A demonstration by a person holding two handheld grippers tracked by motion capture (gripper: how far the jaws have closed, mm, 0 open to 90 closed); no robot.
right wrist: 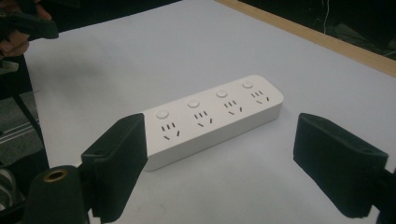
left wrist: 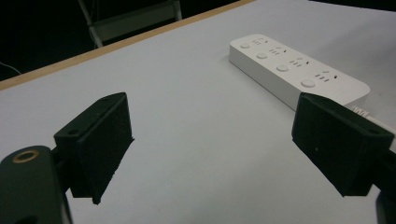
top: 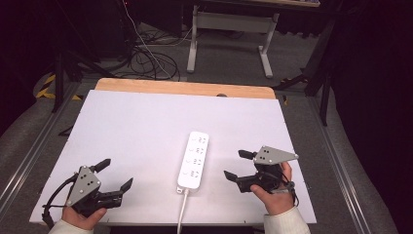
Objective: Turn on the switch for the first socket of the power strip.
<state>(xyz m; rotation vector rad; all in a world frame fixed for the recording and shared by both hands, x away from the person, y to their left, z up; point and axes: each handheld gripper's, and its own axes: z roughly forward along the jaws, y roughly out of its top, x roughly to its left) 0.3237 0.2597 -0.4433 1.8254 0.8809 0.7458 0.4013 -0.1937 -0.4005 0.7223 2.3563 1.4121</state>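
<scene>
A white power strip with several sockets and round buttons lies lengthwise near the middle front of the white table. Its cord runs off the front edge. My left gripper rests at the front left, open and empty, a hand's width left of the strip. In the left gripper view the gripper has bare table between its jaws, with the strip ahead to the right. My right gripper is open just right of the strip. In the right gripper view its jaws stand wide apart, with the strip lying close ahead of them, untouched.
A wooden strip borders the table's far edge. Beyond it a white desk frame and loose cables sit on the grey floor. The other hand and its gripper show at the top left of the right gripper view.
</scene>
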